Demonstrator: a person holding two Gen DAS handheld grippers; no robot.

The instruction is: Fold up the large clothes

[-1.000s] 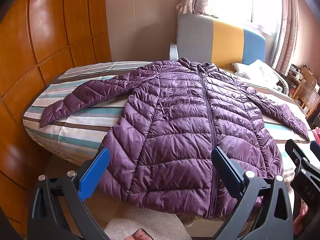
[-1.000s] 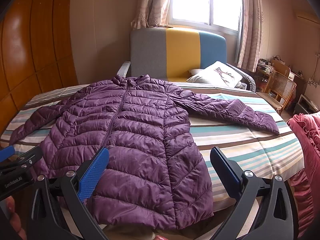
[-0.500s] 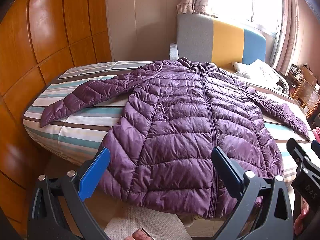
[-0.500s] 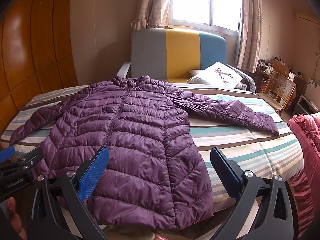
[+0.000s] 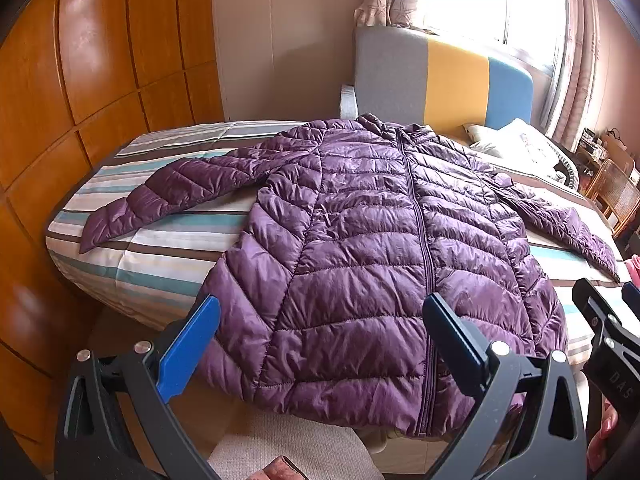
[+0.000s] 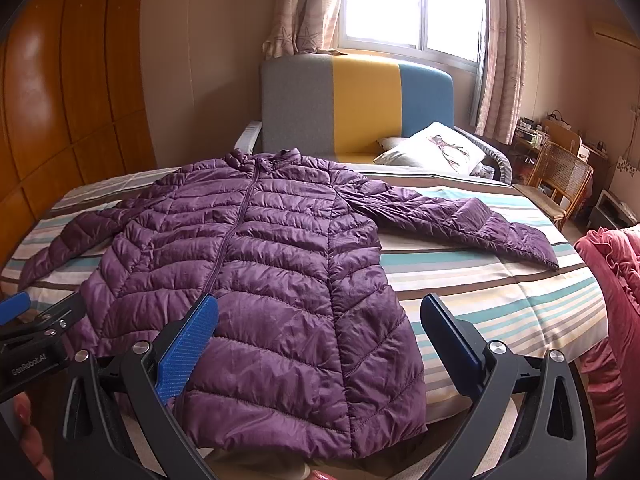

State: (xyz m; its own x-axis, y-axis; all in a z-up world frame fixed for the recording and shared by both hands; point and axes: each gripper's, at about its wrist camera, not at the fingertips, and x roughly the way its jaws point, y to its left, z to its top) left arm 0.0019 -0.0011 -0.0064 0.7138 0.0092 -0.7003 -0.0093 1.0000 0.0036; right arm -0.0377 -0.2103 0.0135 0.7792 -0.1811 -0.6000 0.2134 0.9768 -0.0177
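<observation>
Bed (image 5: 132, 248): striped cover in teal, brown and cream, stretching away ahead of both my tools
Sofa (image 6: 360, 100): grey, yellow and blue back, beyond the far edge of the bed, under the window
Jacket (image 5: 360, 248): purple quilted, lying flat on the bed front up, zip closed, collar at the far end, hem nearest me and hanging a little over the near edge
Left sleeve of jacket (image 5: 160, 196): spread out on the cover, ahead and to the left of my left tool
Right sleeve of jacket (image 6: 472, 220): spread out on the cover, ahead and to the right of my right tool
Red bedding (image 6: 612, 280): ruffled, off the right side of the bed, right of my right tool
Pillow (image 6: 436, 152): white with a print, on the sofa seat, far ahead
Left tool (image 5: 320, 340): spread wide, blue pads apart, gripping nothing, held just short of the hem's left half
Right tool (image 6: 320, 340): spread wide as well, nothing between its pads, held just short of the hem's right half
</observation>
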